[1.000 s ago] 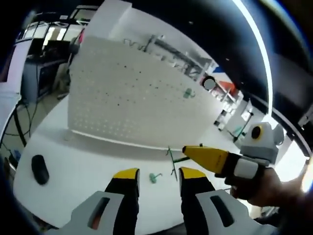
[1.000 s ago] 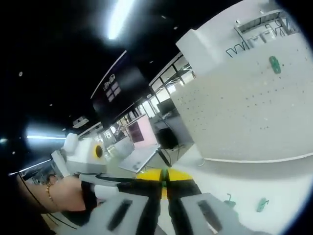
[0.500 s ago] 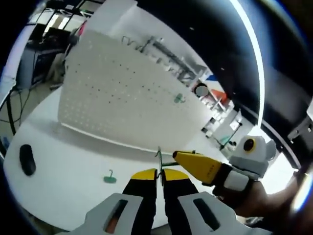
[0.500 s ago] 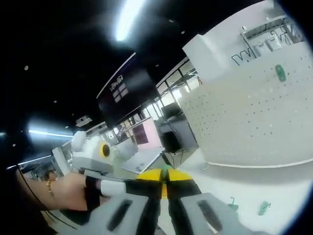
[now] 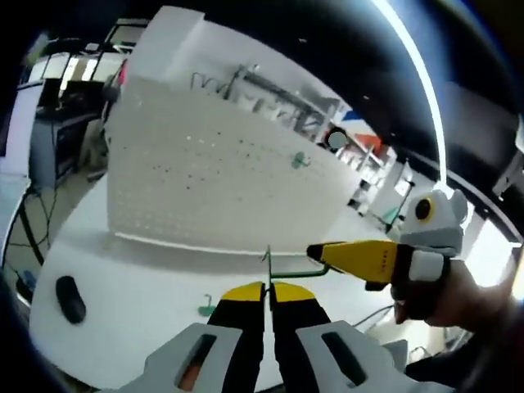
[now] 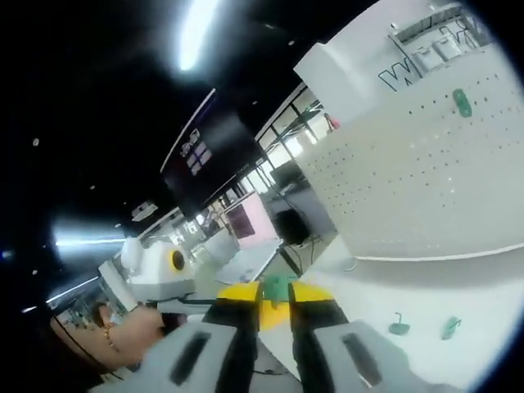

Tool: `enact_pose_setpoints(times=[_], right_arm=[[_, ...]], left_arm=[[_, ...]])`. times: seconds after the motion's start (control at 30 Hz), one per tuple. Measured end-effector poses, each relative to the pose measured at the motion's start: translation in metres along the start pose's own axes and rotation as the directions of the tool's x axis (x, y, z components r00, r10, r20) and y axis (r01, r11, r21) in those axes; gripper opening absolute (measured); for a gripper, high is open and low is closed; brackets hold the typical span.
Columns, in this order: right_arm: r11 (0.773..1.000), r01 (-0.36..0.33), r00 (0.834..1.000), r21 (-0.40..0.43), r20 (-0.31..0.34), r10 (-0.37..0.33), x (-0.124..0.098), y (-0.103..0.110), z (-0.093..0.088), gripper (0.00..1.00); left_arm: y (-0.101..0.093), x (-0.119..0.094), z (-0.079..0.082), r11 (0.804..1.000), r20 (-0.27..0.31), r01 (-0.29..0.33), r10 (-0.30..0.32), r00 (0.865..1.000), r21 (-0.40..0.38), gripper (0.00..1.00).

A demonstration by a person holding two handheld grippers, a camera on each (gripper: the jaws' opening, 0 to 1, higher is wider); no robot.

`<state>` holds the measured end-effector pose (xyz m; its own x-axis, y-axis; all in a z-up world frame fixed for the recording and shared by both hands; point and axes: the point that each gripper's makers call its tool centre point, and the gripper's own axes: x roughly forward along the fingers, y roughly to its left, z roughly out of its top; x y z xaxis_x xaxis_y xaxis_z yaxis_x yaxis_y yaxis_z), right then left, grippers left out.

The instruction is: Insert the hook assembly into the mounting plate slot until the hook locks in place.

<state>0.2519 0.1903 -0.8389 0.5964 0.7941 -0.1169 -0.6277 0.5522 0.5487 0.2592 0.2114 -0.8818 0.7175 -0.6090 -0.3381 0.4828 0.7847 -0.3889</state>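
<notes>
Left gripper view, left to right: a dark oval object (image 5: 70,299) lies on the white bench (image 5: 131,270). The white pegboard (image 5: 213,180) stands upright on the bench, with a green piece (image 5: 300,160) fixed to its upper right area. A loose green hook (image 5: 205,309) lies on the bench just left of the left claw (image 5: 267,291). That claw's yellow-tipped jaws are pressed together on a thin green wire hook (image 5: 282,270), whose upright end rises above the tips and whose arm runs right to the right claw (image 5: 321,251). The right claw, held by a hand (image 5: 446,295), meets the far end of the wire; its jaws look closed there.

Right gripper view: the left claw's body (image 6: 155,274) sits at left, with a hand (image 6: 135,327) behind it. The right claw (image 6: 276,291) is clamped on a green piece of the hook. Two loose green hooks (image 6: 399,326) (image 6: 450,327) lie on the bench, right of the claw.

Against one second ago: the left claw stood apart then and is now clamped on the wire hook.

Writing: dark lettering on the white panel (image 6: 409,74) above the pegboard, not legible.
</notes>
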Motion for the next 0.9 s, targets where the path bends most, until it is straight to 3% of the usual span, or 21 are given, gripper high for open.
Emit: enact_pose_setpoints(times=[0.33,0.6,0.7,0.9], right_arm=[[1.000,0.001,0.999,0.026,-0.053,0.000,0.008,0.000,-0.014,0.12],[0.997,-0.029,0.998,0.069,-0.048,0.032,0.010,0.008,-0.012,0.07],[0.995,-0.043,0.999,0.087,-0.029,0.045,0.011,0.010,-0.008,0.04],[0.993,-0.021,0.999,0.116,-0.033,0.025,0.012,0.009,-0.011,0.02]], left_arm=[[-0.013,0.001,0.007,0.991,0.055,0.008,-0.015,0.998,0.137,0.01],[-0.014,-0.002,0.012,0.971,0.080,-0.016,-0.004,0.997,0.239,0.01],[-0.017,-0.005,0.016,0.973,0.089,-0.009,-0.012,0.996,0.230,0.01],[-0.016,-0.005,0.016,0.945,0.066,-0.049,0.029,0.997,0.325,0.01]])
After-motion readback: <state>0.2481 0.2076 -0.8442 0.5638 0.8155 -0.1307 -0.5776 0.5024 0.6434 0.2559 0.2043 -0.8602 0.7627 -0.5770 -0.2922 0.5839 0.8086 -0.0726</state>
